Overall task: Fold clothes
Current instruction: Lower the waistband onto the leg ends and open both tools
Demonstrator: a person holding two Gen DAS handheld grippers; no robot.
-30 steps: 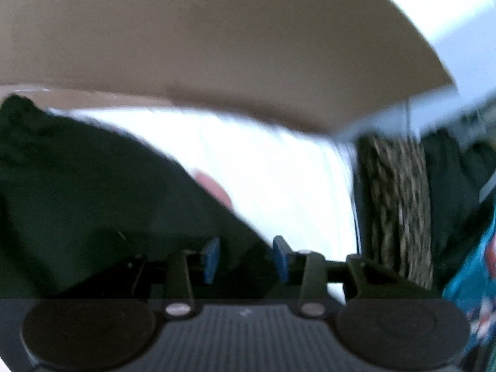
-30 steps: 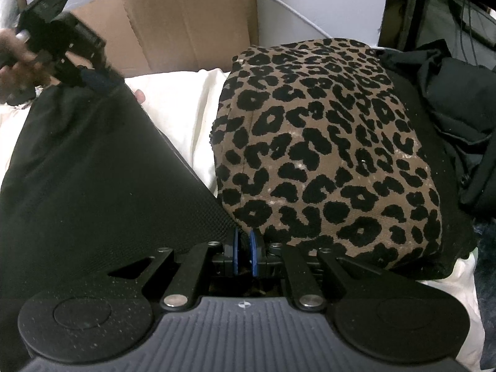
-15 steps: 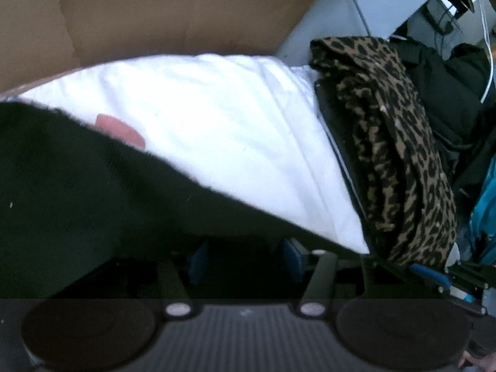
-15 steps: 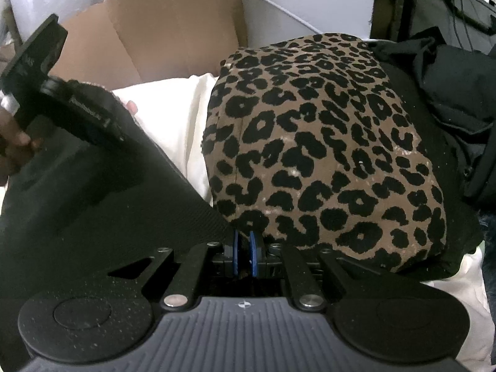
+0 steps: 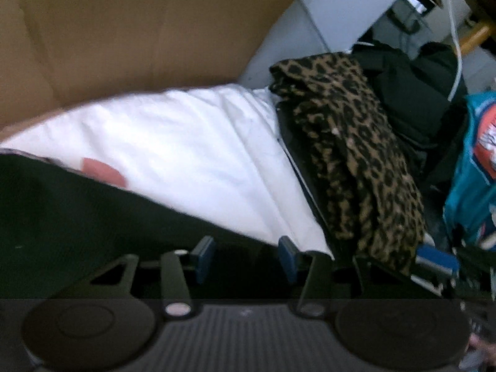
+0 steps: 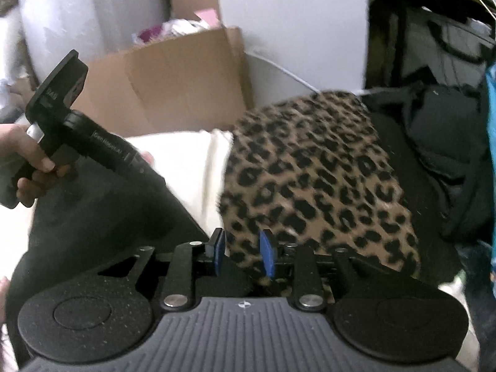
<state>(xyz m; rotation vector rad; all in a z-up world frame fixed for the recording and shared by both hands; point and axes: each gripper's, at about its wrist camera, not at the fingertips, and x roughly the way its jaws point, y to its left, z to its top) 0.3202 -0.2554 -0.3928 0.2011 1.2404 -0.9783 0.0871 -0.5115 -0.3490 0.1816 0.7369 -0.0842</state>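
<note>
**Letting go of the black garment after a fold**

Opening now, the right gripper [image 6: 241, 255] is parting its blue pads, which a second ago were pinched together on the black garment [image 6: 102, 226]; nothing is pressed between them, so the fold looks laid down. That cloth is lying at lower left of the right wrist view, beside the leopard-print garment [image 6: 313, 183]. The left gripper [image 5: 245, 259] is narrowing slightly, pads apart over the dark cloth [image 5: 77, 217] without pinching it, white bedding [image 5: 186, 155] beyond.
</note>
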